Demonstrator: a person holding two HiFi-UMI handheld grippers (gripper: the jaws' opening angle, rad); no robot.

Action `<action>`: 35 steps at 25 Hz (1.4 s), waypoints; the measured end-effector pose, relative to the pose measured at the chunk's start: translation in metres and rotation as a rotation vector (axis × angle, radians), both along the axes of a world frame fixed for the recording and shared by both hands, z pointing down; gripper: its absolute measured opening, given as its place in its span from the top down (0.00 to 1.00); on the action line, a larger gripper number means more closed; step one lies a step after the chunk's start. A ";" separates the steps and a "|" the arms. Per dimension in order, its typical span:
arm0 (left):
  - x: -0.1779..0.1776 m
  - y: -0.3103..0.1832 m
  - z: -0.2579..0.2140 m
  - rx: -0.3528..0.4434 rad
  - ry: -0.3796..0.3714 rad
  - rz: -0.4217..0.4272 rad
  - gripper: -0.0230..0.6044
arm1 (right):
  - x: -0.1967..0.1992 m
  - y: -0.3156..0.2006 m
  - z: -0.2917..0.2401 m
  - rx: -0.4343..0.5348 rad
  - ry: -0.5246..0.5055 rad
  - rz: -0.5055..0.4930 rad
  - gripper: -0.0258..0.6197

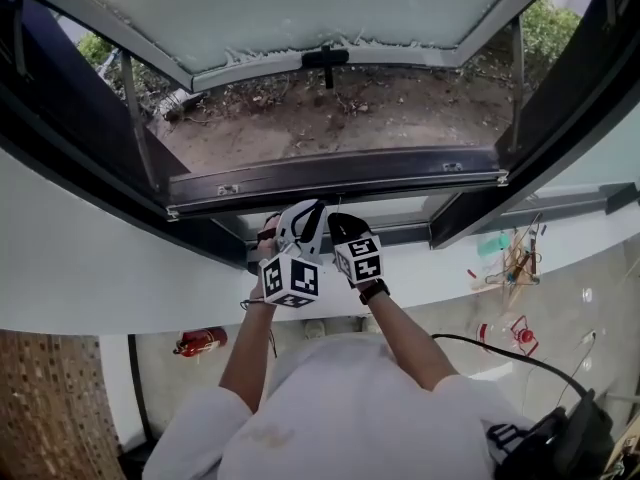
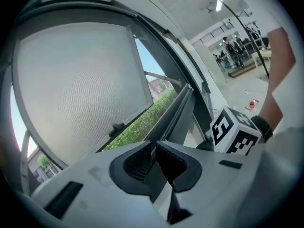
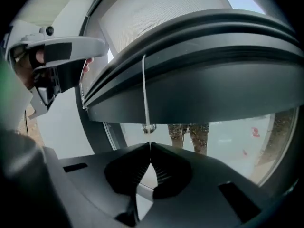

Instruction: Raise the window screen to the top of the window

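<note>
One window screen (image 1: 350, 3) covers the upper part of the one window frame (image 1: 340, 178), its bottom bar above the sill. Two grippers sit side by side at the frame's lower rail. The left gripper (image 2: 154, 145) is barely parted and empty. The right gripper (image 3: 150, 145) pinches the single thin white cord (image 3: 144, 89).

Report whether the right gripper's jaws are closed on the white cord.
Closed on it: the right gripper shows its jaw tips together, pinching the thin white cord hanging from the dark frame.
</note>
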State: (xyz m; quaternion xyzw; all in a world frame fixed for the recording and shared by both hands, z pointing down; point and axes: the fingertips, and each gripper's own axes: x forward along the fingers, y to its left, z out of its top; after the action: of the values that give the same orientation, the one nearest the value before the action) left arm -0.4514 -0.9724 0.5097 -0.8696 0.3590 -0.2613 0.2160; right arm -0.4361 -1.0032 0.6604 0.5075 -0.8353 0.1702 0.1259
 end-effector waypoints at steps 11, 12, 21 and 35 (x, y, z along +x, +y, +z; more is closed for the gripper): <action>0.017 -0.016 0.033 0.054 -0.362 0.032 0.85 | 0.014 0.024 0.013 0.067 -0.035 -0.011 0.96; 0.017 -0.017 0.035 0.062 -0.384 0.030 0.85 | 0.016 0.026 0.015 0.068 -0.028 -0.012 0.96; 0.019 -0.021 0.038 0.182 -0.543 -0.041 0.85 | 0.049 0.104 0.167 -0.340 0.193 -0.019 0.96; 0.021 -0.015 0.050 0.141 -0.614 -0.090 0.89 | 0.078 0.151 0.213 -0.306 0.311 -0.082 0.96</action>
State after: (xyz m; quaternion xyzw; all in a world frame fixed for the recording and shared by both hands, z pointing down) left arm -0.4301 -0.9876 0.5597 -0.7163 0.3323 -0.4953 0.3621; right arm -0.3581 -0.8520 0.8737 0.4683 -0.7900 0.2095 0.3356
